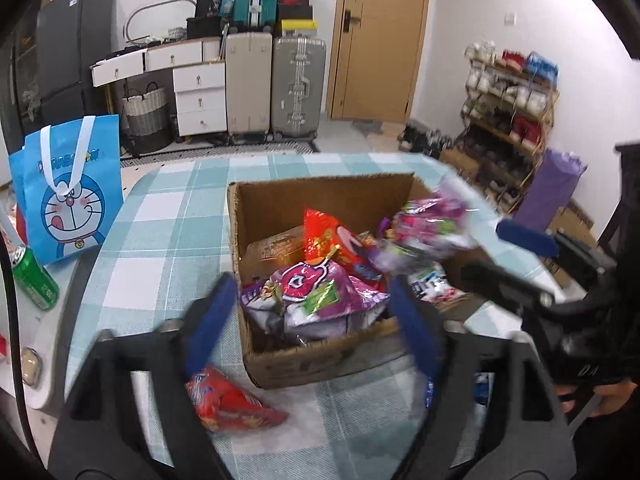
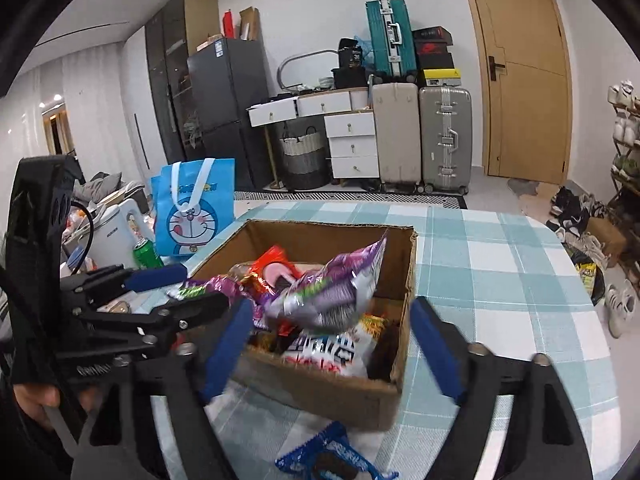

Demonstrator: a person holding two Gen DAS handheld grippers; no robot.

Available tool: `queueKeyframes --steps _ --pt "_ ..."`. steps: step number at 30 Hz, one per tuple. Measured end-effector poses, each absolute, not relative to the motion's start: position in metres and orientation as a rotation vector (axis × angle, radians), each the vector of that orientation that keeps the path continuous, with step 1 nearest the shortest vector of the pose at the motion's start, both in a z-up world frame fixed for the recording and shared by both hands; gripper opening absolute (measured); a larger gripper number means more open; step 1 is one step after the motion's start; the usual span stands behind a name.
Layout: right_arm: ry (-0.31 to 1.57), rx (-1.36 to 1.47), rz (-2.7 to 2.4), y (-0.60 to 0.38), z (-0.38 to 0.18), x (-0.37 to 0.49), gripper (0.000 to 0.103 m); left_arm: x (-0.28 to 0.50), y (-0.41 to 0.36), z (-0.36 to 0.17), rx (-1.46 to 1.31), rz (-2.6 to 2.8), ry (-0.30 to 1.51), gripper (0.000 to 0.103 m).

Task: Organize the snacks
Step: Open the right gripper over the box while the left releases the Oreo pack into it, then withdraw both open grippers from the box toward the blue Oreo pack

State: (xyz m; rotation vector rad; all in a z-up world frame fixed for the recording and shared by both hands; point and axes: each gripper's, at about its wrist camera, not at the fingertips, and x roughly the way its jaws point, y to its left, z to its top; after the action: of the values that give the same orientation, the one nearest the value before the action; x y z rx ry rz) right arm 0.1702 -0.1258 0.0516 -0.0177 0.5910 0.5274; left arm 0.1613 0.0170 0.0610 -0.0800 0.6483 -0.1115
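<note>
An open cardboard box (image 1: 320, 368) on the checked tablecloth (image 1: 160, 220) holds several snack packs, among them a purple one (image 1: 316, 296) and a red one (image 1: 324, 232). My left gripper (image 1: 312, 282) is open just over the box's near wall, and nothing touches its blue pads. To the right, my right gripper (image 1: 482, 248) is open too. A blurred purple pack (image 2: 332, 292) hangs tilted above the box, ahead of the right gripper (image 2: 332, 306) and free of both pads. A red pack (image 1: 232, 404) and a blue pack (image 2: 332, 460) lie on the cloth in front of the box.
A blue cartoon gift bag (image 1: 68, 200) stands at the table's left, with a green can (image 1: 34, 280) and a white appliance (image 2: 116, 228) beside it. Beyond the table are suitcases (image 1: 296, 88), drawers and a shoe rack (image 1: 508, 96).
</note>
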Motion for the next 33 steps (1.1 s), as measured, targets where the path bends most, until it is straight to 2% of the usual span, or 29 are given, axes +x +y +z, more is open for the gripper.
queueKeyframes --steps 1,3,4,5,16,23,33 --pt "0.594 -0.024 0.532 -0.127 0.051 0.168 0.09 0.154 0.019 0.063 -0.092 -0.113 0.624 0.086" --pt "0.616 -0.051 0.528 -0.129 0.049 0.162 0.098 0.141 0.024 0.067 -0.093 -0.11 0.601 0.091" --pt "0.617 -0.058 0.523 -0.13 0.049 0.159 0.1 0.137 0.025 0.068 -0.085 -0.099 0.598 0.099" --pt "0.61 -0.064 0.514 -0.132 0.047 0.155 0.102 0.132 0.026 0.069 -0.078 -0.087 0.593 0.102" --pt "0.639 -0.063 0.482 -0.148 0.037 0.123 0.102 0.083 0.057 0.064 -0.123 -0.058 0.598 0.102" --pt "0.742 -0.025 0.456 -0.163 0.024 0.116 0.102 0.063 0.071 0.045 -0.104 -0.026 0.633 0.102" --pt "0.822 -0.072 0.449 -0.164 0.002 0.118 0.102 0.069 0.073 0.022 -0.068 -0.001 0.707 0.102"
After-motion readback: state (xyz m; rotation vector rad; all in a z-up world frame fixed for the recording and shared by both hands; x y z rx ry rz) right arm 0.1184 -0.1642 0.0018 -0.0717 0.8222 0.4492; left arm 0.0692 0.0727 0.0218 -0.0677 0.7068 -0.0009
